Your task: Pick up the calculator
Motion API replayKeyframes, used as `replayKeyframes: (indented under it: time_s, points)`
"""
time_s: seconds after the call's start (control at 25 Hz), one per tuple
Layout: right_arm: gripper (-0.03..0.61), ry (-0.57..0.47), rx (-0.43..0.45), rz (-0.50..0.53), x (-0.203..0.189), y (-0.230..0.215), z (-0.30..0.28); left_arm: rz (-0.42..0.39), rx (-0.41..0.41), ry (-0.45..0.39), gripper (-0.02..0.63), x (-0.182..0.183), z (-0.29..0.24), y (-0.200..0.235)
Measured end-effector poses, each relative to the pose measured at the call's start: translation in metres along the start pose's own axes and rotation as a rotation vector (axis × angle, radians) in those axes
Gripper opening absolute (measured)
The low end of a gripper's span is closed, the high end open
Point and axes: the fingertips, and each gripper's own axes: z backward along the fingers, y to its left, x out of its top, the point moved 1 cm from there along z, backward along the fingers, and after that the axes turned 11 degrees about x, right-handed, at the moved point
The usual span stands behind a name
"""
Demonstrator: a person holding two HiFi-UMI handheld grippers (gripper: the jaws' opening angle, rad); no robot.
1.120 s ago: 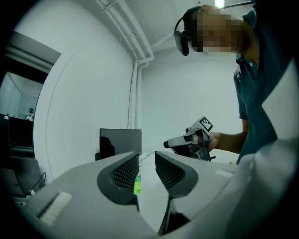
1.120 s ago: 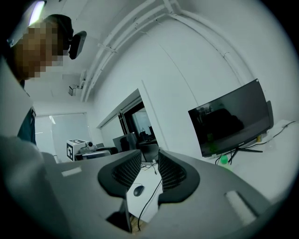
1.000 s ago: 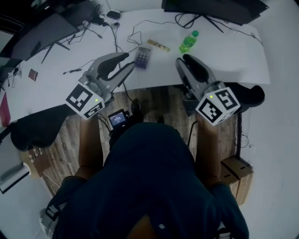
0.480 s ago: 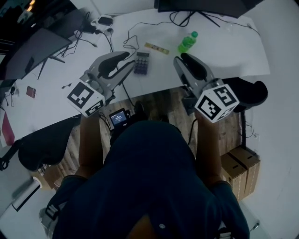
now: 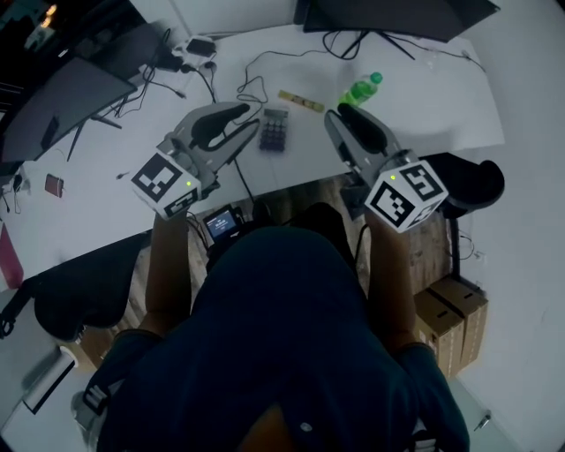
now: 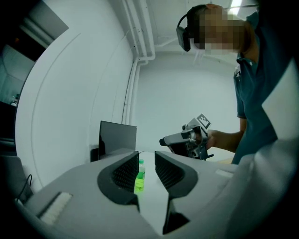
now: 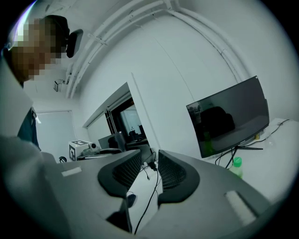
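1. The calculator lies flat on the white desk, untouched.
2. The left gripper points in just beside it and the right gripper flanks it. Both have jaws drawn together and empty, so I'd judge they're only approaching.
3. Since a second ago both have pushed further over the desk, and the calculator hasn't budged.

Probably office: white desk, monitors, swivel chair.
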Motion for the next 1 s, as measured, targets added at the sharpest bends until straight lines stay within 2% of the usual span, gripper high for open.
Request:
replayKeyframes:
  time_s: [0.12,0.28,0.48,0.6,1.0]
  points:
    - [0.097,0.021,0.013,-0.009,-0.001,-0.006,-0.01,0.015,0.01,-0.022,0.103,0.0,-0.003,0.006]
    - [0.097,0.03,0.059,-0.02,0.0,-0.023,-0.035,-0.001,0.049,0.004,0.103,-0.011,-0.005,0.02]
    - [0.097,0.055,0.167,-0.028,0.007,-0.024,-0.063,0.088,0.157,0.017,0.103,-0.017,0.007,0.04]
    - [0.097,0.068,0.174,-0.034,0.012,-0.041,-0.066,0.106,0.19,0.016,0.103,-0.02,-0.003,0.049]
    - [0.097,0.112,0.176,-0.096,-0.004,-0.077,-0.069,0.15,0.206,0.059,0.104,-0.05,-0.03,0.055]
